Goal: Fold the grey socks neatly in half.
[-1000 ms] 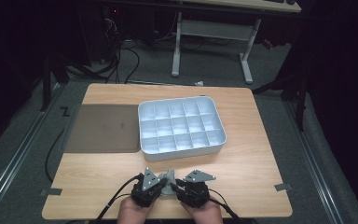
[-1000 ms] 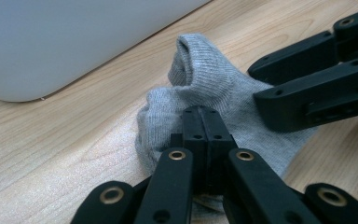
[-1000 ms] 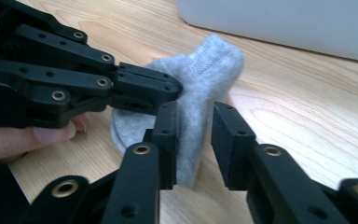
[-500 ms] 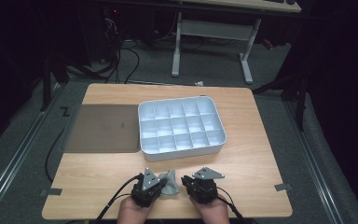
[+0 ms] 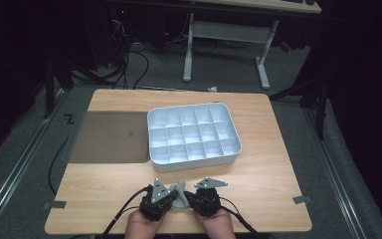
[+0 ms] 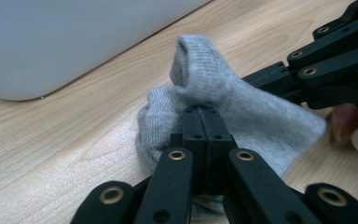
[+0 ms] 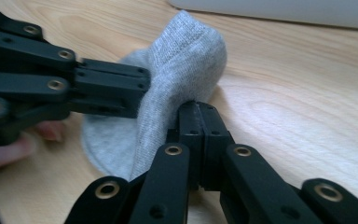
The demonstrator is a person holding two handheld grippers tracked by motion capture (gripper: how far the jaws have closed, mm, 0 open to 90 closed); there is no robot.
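The wooden worktop (image 5: 104,184) carries a white compartment tray (image 5: 194,133) beyond my hands. Just short of it, at the near edge, a small grey sock (image 5: 180,195) bunches between my tools: my left tool (image 6: 200,126) and right tool (image 7: 198,122) each pinch it from opposite sides, the right's jaws having just closed on the cloth.

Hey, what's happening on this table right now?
A person holds a two-jaw gripper in each hand at the near edge of the wooden table. Both the left gripper and the right gripper are clamped on one small grey sock; the right one's jaws have just been closing on it. Behind the sock sits a white compartment tray, beside a dark mat.
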